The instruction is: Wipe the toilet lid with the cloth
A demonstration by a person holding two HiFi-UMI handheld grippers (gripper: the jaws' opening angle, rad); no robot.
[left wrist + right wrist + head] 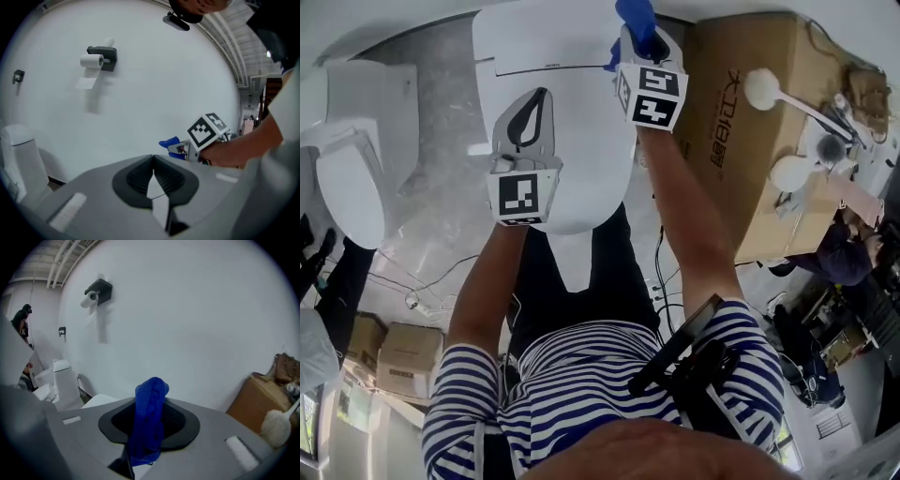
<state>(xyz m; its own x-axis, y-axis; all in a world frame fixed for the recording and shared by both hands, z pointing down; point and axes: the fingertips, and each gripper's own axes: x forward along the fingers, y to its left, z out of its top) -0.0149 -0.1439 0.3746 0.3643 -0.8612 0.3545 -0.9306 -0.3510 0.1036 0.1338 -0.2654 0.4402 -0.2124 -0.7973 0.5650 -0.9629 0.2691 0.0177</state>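
The white toilet lid (592,155) lies closed in the middle of the head view, with the tank (546,36) behind it. My right gripper (639,28) is over the toilet's far right side, shut on a blue cloth (636,17). In the right gripper view the cloth (150,420) hangs in a bunched fold between the jaws of that gripper (151,404). My left gripper (538,97) hovers over the left of the lid, its jaws shut and holding nothing (153,158). Both grippers point at the white wall. The left gripper view also shows the right gripper's marker cube (206,131) and the cloth (169,142).
A big cardboard box (741,131) stands right of the toilet, with white brushes (769,91) on it. A second toilet (352,164) stands at the left. A toilet roll holder (99,58) hangs on the wall. Cables (427,281) lie on the floor.
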